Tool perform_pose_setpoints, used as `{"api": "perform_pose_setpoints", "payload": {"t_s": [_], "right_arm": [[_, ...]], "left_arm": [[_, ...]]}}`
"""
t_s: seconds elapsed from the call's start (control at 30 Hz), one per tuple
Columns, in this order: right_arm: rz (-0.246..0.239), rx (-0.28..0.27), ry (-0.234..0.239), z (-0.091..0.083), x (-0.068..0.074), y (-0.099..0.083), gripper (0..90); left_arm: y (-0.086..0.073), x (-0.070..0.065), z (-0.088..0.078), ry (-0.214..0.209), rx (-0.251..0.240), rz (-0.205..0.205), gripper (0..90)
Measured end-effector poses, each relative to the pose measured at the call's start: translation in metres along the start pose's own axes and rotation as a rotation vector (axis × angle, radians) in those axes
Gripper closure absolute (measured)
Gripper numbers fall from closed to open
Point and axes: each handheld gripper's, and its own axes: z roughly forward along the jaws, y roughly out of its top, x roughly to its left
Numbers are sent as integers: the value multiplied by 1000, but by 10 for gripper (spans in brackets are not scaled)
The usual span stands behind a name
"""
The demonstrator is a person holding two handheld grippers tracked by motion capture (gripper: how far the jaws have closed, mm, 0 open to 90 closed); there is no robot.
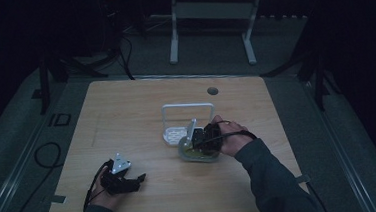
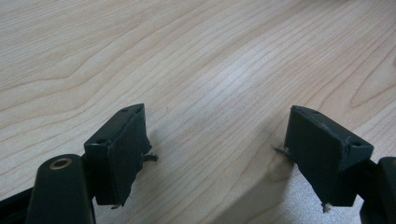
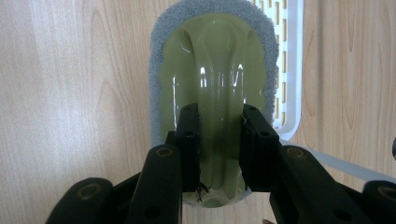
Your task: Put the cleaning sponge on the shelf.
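A scrubber (image 1: 195, 154) with an olive-green glossy top and a grey pad under it lies on the wooden table (image 1: 127, 120), right of centre. In the right gripper view the scrubber (image 3: 210, 56) runs away from me, and my right gripper (image 3: 218, 112) is shut on its raised middle ridge, one jaw on each side. From above, the right gripper (image 1: 198, 144) sits over the scrubber, held by a hand coming from the lower right. My left gripper (image 1: 137, 182) rests near the front left of the table; its jaws (image 2: 215, 116) stand wide open over bare wood.
A white slotted rack (image 1: 186, 106) with a tall loop handle stands just behind the scrubber, its rim (image 3: 289, 70) touching or nearly touching the pad. A round cable hole (image 1: 212, 90) sits near the table's far edge. A white desk frame (image 1: 209, 14) stands on the floor beyond.
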Motion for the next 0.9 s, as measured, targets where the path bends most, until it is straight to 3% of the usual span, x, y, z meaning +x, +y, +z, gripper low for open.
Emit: {"api": "perform_pose_setpoints", "payload": {"t_s": [0.9], "right_arm": [[-48, 10, -39, 6, -8, 21, 717]], "left_arm": [[0, 0, 0, 0, -1, -1, 216]]}}
